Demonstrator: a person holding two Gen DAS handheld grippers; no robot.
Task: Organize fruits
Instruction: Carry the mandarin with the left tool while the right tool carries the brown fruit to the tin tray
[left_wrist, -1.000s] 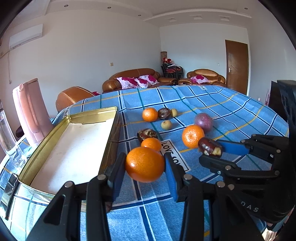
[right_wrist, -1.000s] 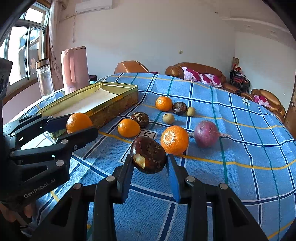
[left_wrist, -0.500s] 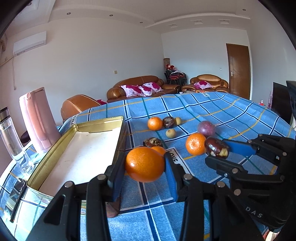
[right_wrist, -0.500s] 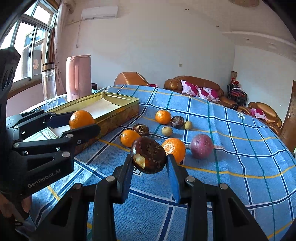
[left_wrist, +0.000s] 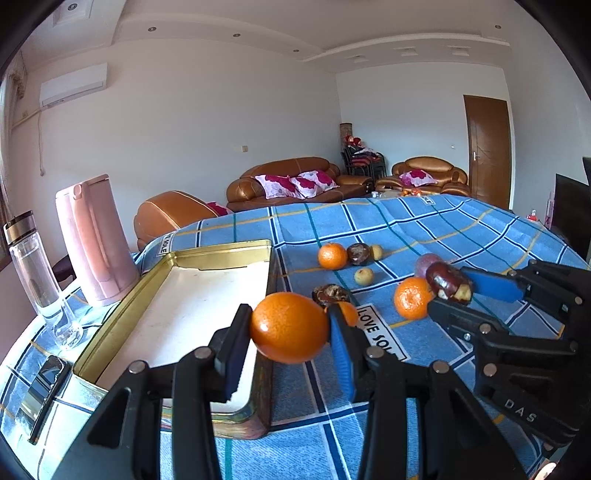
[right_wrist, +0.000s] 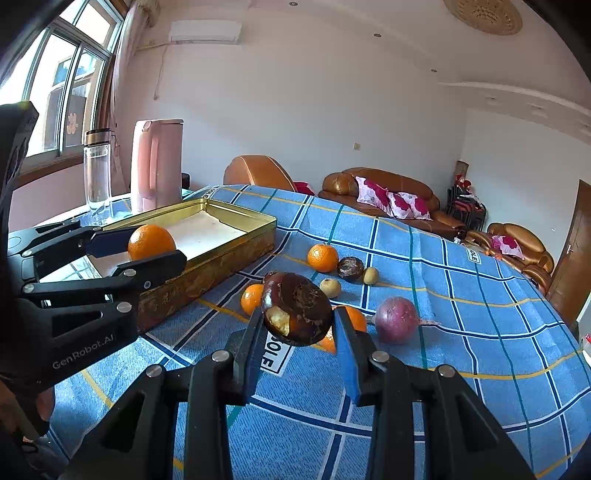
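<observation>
Two grippers are lifted above the worktop, each clenched on a fruit. The left gripper (left_wrist: 290, 326) has its jaws clamped on a round glossy orange (left_wrist: 290, 326), which hangs over the near right rim of the open rectangular gold metal tin (left_wrist: 221, 254); the right wrist view shows the same orange (right_wrist: 151, 242) above the tin's near end. The right gripper (right_wrist: 297, 314) has its jaws closed on a dark brown, rough-skinned round fruit with a pale broken patch (right_wrist: 297, 308), held in the air over the middle of the blue checked tablecloth (right_wrist: 461, 295) that covers the worktop.

The tin sits toward the worktop's left edge, its pale inside bare. Right of the tin, loose fruit lies on the cloth: a small orange (right_wrist: 322, 257) with a dark brown fruit (right_wrist: 350, 267) touching it and a small yellowish fruit (right_wrist: 370, 275) just beside that, another small yellowish fruit (right_wrist: 330, 287) a little nearer, a purple-red round fruit with a thin stem (right_wrist: 397, 319) toward the right, and two more oranges partly hidden behind the held fruit, one (right_wrist: 252, 297) at its left and one (right_wrist: 351, 319) at its right. A second dark brown fruit (left_wrist: 330, 293) shows in the left wrist view behind the held orange.

At the far left corner stand a tall pink kettle (left_wrist: 94, 240) and a clear glass bottle with a metal band (left_wrist: 35, 273).
</observation>
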